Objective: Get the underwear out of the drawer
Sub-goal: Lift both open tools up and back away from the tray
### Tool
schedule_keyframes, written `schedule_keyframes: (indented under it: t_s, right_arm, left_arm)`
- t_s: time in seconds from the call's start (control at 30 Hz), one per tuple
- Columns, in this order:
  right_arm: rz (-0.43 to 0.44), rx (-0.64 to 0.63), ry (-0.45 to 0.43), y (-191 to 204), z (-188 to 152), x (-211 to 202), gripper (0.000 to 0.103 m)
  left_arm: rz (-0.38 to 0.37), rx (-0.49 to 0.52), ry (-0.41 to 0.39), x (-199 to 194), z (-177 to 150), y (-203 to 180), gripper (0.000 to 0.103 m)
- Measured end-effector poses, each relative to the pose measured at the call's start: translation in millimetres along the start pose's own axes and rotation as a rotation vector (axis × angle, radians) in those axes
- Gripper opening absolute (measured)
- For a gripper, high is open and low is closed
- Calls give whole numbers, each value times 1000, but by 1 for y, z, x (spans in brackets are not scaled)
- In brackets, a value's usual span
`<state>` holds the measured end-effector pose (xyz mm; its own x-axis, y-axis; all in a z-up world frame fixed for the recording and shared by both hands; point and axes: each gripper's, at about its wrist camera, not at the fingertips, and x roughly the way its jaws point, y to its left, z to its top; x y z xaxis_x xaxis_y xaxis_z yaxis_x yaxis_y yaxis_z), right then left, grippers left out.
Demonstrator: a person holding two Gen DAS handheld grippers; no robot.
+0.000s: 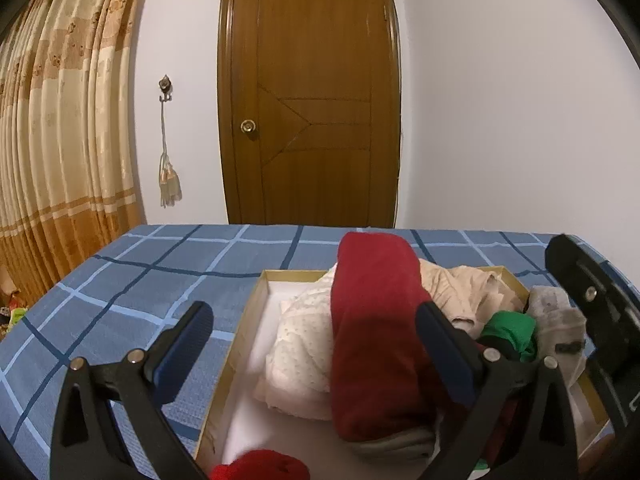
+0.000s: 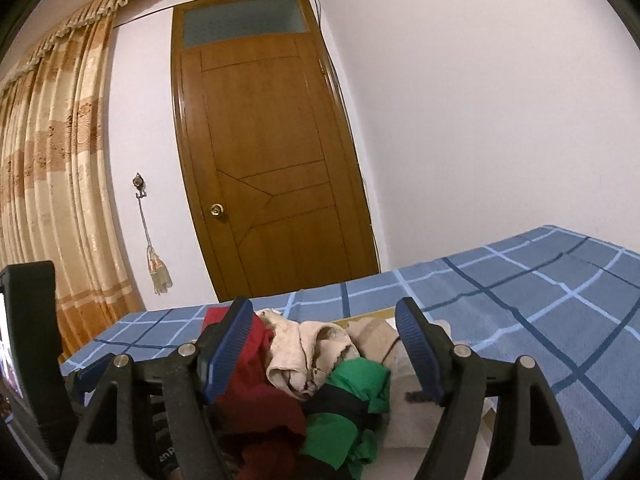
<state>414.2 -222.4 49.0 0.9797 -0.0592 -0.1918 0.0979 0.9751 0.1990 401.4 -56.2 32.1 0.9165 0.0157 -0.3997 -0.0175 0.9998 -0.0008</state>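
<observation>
A shallow drawer box (image 1: 248,300) with a gold rim lies on the blue checked bed. It holds a heap of clothes: a folded red piece (image 1: 372,320), a cream dotted piece (image 1: 304,340), a beige piece (image 1: 460,284), a green piece (image 1: 508,330) and a grey piece (image 1: 560,320). My left gripper (image 1: 316,328) is open over the box, its jaws either side of the red and cream pieces. My right gripper (image 2: 324,324) is open above the beige (image 2: 304,348), green (image 2: 356,380) and red (image 2: 256,384) clothes. Neither holds anything.
The blue checked bedspread (image 1: 140,280) spreads around the box. A brown wooden door (image 1: 312,120) and white wall stand behind the bed. Beige curtains (image 1: 52,160) hang at the left. The right gripper's body (image 1: 592,300) shows at the right of the left wrist view.
</observation>
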Motion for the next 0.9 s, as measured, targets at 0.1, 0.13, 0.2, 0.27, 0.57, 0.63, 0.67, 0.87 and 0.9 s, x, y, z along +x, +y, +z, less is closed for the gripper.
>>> schedule_keyframes:
  t_s: [0.1, 0.13, 0.2, 0.27, 0.57, 0.63, 0.67, 0.87, 0.9]
  right_arm:
    - [-1, 21, 4, -4, 0, -2, 76]
    - [-2, 27, 6, -5, 0, -3, 76]
    - [-13, 37, 11, -6, 0, -3, 76]
    - [-19, 45, 11, -6, 0, -4, 76]
    - [-22, 45, 15, -6, -1, -7, 76]
    - [-26, 52, 17, -7, -2, -9, 76]
    - [-29, 54, 18, -7, -2, -10, 76]
    - [-31, 40, 15, -4, -3, -17, 76]
    - [-31, 36, 15, -3, -4, -20, 76]
  left_arm:
    - [-4, 7, -25, -5, 0, -2, 102]
    - [-8, 8, -32, -6, 0, -2, 102]
    - [-7, 2, -51, -9, 0, 0, 102]
    - [-3, -8, -64, -13, -1, 1, 102]
    - [10, -8, -66, -22, -5, 2, 102]
    - [8, -7, -62, -24, -7, 3, 102]
    - [6, -6, -60, -25, -7, 3, 102]
    - [6, 1, -63, -34, -12, 3, 102]
    - [5, 2, -63, -36, -13, 3, 102]
